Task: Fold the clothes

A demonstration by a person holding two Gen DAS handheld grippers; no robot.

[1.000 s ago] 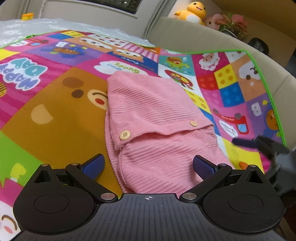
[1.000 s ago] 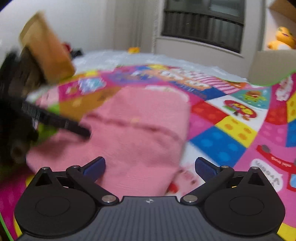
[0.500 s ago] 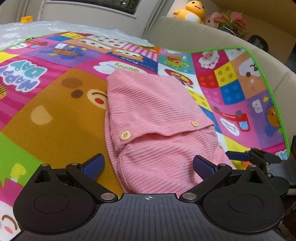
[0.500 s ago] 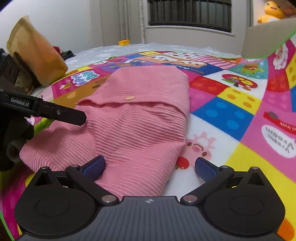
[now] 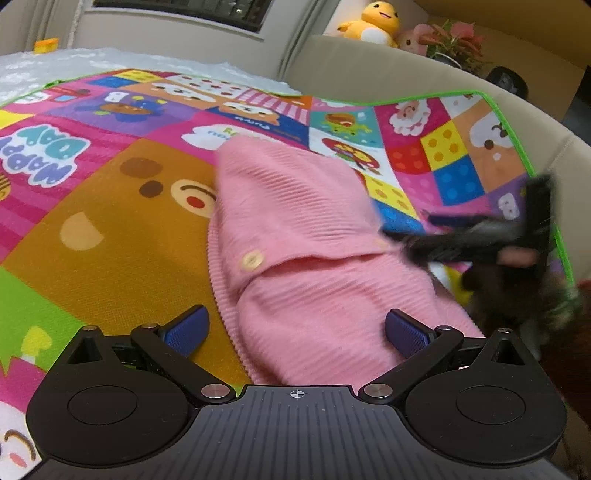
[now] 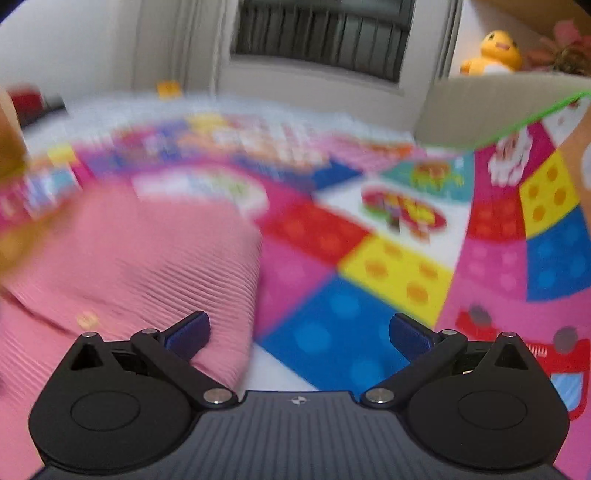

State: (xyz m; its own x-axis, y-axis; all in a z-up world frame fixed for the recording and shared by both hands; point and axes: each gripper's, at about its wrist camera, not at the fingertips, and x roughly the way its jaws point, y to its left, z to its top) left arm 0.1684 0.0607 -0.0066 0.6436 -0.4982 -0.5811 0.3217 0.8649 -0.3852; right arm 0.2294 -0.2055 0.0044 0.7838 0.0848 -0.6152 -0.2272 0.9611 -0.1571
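Pink ribbed garment (image 5: 306, 258) is lying folded on the cartoon play mat (image 5: 110, 229), buttoned flap on top. Left gripper (image 5: 295, 328) is hovering over the garment's near end, jaws spread wide, grasping nothing. Right gripper (image 6: 299, 330), blurred, is hanging at the garment's right edge, likewise released and empty.

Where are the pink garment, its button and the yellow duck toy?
pink garment (image 5: 295, 206): left wrist view, on its ribbed upper panel.
button (image 5: 251, 259): left wrist view, on its face.
yellow duck toy (image 5: 376, 20): left wrist view, on its head.
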